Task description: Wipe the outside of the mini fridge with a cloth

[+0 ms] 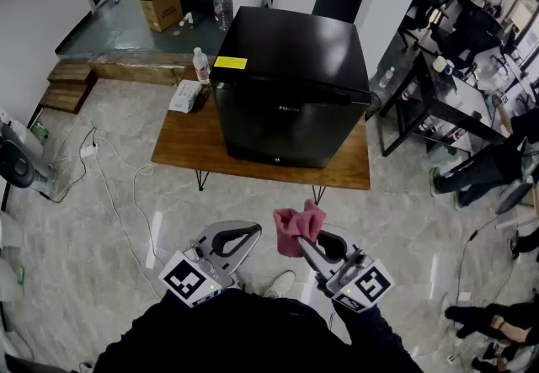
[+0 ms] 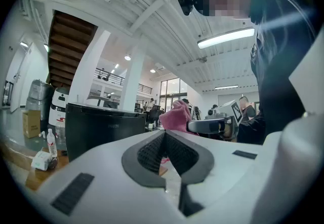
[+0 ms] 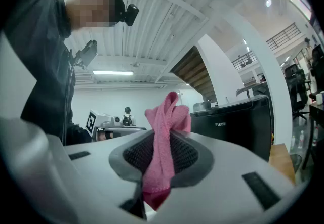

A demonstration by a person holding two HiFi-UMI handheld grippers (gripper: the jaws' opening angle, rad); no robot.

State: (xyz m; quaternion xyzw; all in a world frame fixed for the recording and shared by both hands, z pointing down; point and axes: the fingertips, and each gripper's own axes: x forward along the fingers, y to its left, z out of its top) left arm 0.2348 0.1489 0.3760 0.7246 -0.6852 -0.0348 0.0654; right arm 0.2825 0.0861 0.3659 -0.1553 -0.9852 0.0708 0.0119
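Observation:
The black mini fridge [image 1: 290, 85] stands on a low wooden table [image 1: 189, 148], with a yellow label on its top; it also shows as the fridge [image 2: 104, 129] in the left gripper view and the fridge [image 3: 238, 127] in the right gripper view. My right gripper [image 1: 310, 241] is shut on a pink cloth [image 1: 299, 226], which bunches up past the jaws as the cloth [image 3: 164, 142]. Well short of the table, my left gripper [image 1: 244, 234] hangs beside it, shut and holding nothing, jaws together in the left gripper view [image 2: 164, 134]. The pink cloth [image 2: 174, 117] shows there too.
A water bottle [image 1: 201, 65] and a white packet [image 1: 185, 96] sit on the table's left end. Cables trail over the tiled floor at the left. Black desks [image 1: 446, 102] and seated people fill the right side. A cardboard box [image 1: 160, 5] stands at the back.

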